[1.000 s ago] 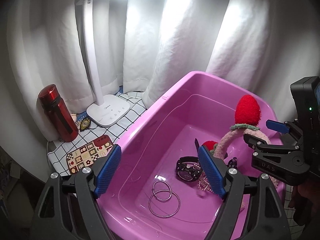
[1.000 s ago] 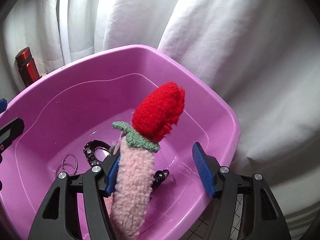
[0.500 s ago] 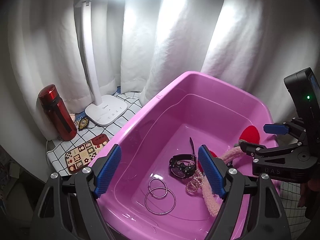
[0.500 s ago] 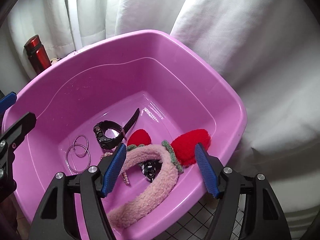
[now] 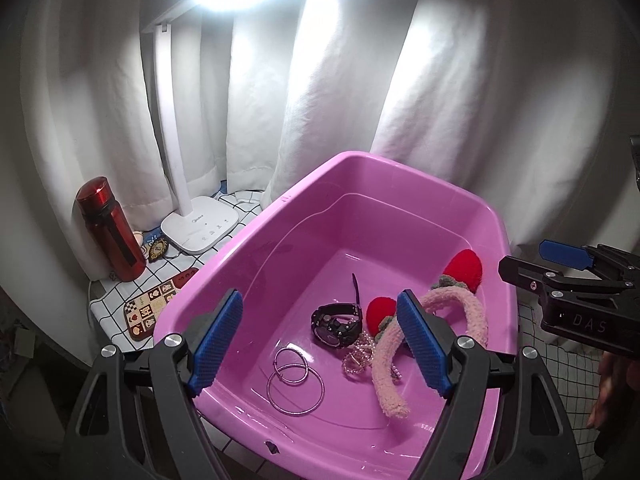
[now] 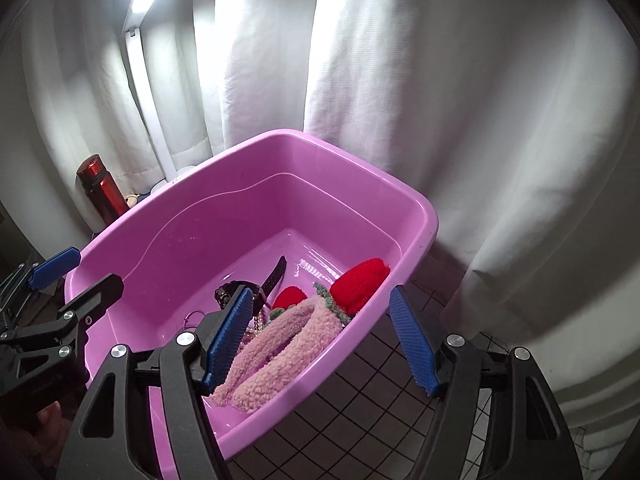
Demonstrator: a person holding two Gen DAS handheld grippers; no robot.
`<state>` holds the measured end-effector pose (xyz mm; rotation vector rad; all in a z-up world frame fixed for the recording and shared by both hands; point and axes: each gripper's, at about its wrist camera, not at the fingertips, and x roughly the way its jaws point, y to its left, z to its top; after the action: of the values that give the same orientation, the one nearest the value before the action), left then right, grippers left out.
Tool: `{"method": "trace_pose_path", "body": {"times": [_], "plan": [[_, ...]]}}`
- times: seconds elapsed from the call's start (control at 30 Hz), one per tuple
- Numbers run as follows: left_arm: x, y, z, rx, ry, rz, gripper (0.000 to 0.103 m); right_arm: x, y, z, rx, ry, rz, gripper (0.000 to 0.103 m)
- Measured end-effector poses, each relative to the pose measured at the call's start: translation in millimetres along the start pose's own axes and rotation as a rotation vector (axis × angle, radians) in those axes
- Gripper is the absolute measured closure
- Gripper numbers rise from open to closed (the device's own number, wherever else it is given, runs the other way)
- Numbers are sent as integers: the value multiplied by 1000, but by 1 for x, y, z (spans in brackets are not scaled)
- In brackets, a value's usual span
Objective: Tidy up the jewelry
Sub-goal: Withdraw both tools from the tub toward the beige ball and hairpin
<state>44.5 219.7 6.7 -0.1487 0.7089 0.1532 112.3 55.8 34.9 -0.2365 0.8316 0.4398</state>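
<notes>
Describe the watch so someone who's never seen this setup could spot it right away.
Start at the big pink plastic tub beside the white curtain. On its floor, near the middle, lies the black chunky wristwatch, one strap pointing toward the far wall. It is the only dark item, between two thin silver hoop rings and the fluffy pink headband with red strawberries.

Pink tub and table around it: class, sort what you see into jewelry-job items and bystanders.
Job: pink tub, fuzzy headband, black watch, bead bracelet, two hoop rings.
Bystanders: red bottle, desk lamp, patterned coaster.
</notes>
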Motion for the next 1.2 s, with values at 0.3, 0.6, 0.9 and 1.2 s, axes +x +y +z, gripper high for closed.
{"method": "trace_pose_path", "body": {"times": [0.3,0.6,0.9,1.2], "plan": [[-24,-40,-7,40,-21,-65,17,-36,-30,-37,76,-43,-38,35],[-49,-90,-18,103,-33,-144,10,-93,-84,-102,212,-117,-137,32],[-51,-147,-39,190,1,-244,7,-123,-153,-198,428,-67,-237,32],[-10,-209,-70,293,103,-316,7,-110,-167,-271,541,25,-237,32]]}}
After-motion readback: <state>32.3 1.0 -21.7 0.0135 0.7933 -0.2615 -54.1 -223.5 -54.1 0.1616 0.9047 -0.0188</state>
